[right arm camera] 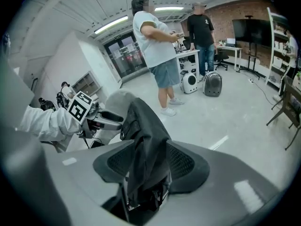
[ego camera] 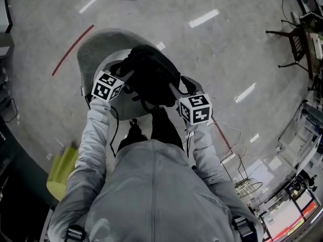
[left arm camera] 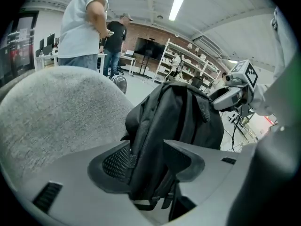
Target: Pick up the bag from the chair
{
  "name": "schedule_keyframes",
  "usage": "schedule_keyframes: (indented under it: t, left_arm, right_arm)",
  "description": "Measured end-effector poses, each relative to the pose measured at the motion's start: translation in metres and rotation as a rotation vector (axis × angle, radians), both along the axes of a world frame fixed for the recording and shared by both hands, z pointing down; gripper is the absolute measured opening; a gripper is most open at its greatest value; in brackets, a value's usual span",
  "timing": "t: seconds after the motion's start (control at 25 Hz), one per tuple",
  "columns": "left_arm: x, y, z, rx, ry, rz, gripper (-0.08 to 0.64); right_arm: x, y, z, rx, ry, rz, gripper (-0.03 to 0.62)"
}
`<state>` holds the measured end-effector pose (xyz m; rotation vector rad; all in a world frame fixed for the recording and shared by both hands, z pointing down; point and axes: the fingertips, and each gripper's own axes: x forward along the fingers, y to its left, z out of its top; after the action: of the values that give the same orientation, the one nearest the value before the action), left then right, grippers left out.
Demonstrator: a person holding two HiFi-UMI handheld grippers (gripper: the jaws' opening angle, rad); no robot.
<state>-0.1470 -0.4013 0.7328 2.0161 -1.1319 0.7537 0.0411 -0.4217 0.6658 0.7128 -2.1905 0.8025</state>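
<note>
A black backpack (ego camera: 151,74) hangs over the grey chair (ego camera: 96,47); whether it still touches the seat cannot be made out. My left gripper (ego camera: 128,77) is shut on the bag's left side, and my right gripper (ego camera: 175,91) is shut on its right side. In the left gripper view, the bag (left arm camera: 178,117) is pinched in my left gripper (left arm camera: 146,149), with the chair back (left arm camera: 56,112) behind and the right gripper (left arm camera: 235,94) beyond. In the right gripper view, a fold of the bag (right arm camera: 143,135) is clamped in my right gripper (right arm camera: 148,160), and the left gripper (right arm camera: 96,117) shows at the left.
Two people (right arm camera: 160,41) stand on the grey floor past the chair. A yellow-green object (ego camera: 60,173) lies at my lower left. A wire basket (ego camera: 247,186) and cables are at my right. A black chair (ego camera: 295,42) and shelves (left arm camera: 188,67) stand farther off.
</note>
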Motion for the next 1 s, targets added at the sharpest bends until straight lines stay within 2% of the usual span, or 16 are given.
schedule_keyframes:
  t: [0.2, 0.36, 0.52, 0.6, 0.68, 0.88, 1.0]
  left_arm:
    - [0.007, -0.013, 0.013, -0.008, 0.042, -0.003, 0.225]
    - [0.010, -0.019, 0.029, -0.048, 0.068, -0.027, 0.225]
    - [0.016, -0.024, 0.034, -0.059, 0.071, -0.060, 0.219]
    - [0.019, -0.022, 0.033, -0.061, 0.078, -0.073, 0.204]
    - [0.021, -0.018, 0.032, -0.059, 0.088, -0.095, 0.170]
    - [0.018, -0.004, 0.030, -0.037, 0.082, -0.150, 0.093]
    - [0.015, 0.013, 0.028, -0.021, 0.054, -0.155, 0.078]
  right_arm:
    - [-0.002, -0.005, 0.015, -0.044, -0.044, 0.017, 0.228]
    - [-0.001, -0.010, 0.024, -0.077, -0.081, 0.030, 0.230]
    - [0.004, -0.016, 0.029, -0.085, -0.071, 0.032, 0.228]
    - [0.005, -0.015, 0.029, -0.075, -0.054, 0.020, 0.163]
    - [0.002, -0.012, 0.027, -0.062, -0.038, 0.009, 0.127]
    - [-0.005, -0.004, 0.021, -0.074, -0.043, 0.003, 0.071]
    - [-0.011, 0.012, 0.015, -0.084, -0.059, -0.001, 0.038]
